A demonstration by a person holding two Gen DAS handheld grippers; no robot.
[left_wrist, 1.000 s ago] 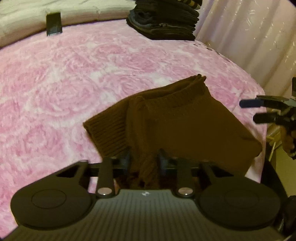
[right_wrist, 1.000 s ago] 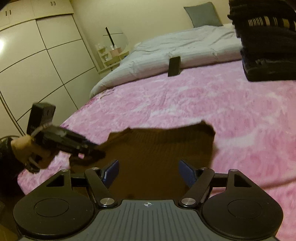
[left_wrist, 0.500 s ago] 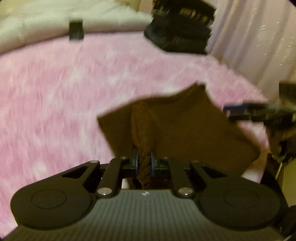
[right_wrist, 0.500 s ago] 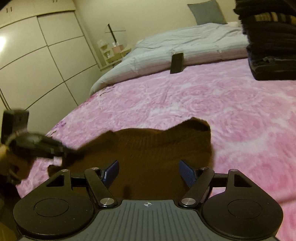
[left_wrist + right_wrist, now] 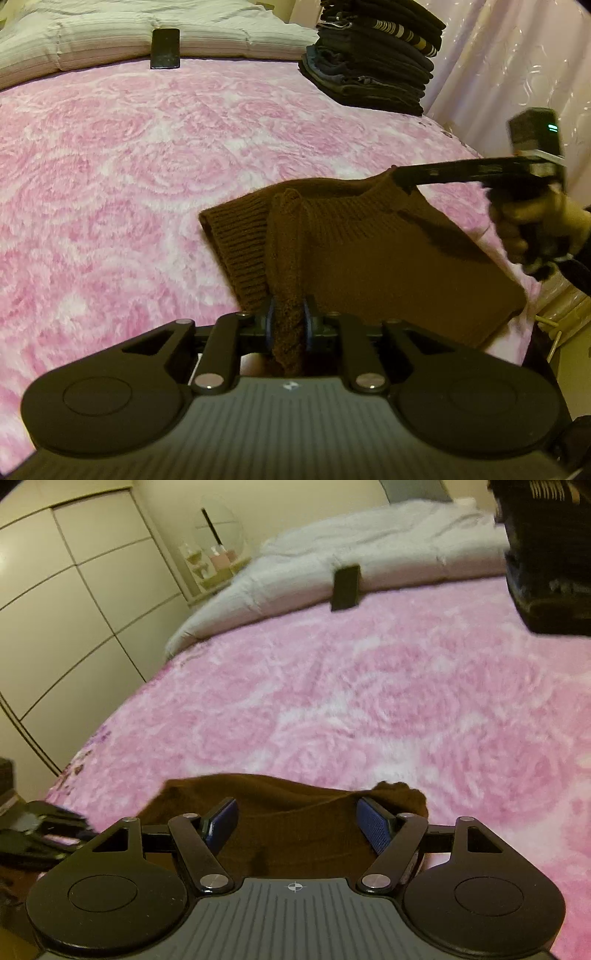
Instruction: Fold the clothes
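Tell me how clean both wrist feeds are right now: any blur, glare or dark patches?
Left wrist view: sharp, warm dim light; the brown sweater pinched in the left gripper reads clearly, and the right gripper casts a shadow on it. Right wrist view: motion-blurred, especially the phone and the clothes stack; the open right gripper's fingers stay sharp. Both bend at the edges.

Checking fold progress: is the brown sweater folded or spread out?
Folded: the sweater lies as a compact layered rectangle, one bunched part pinched in the left gripper.
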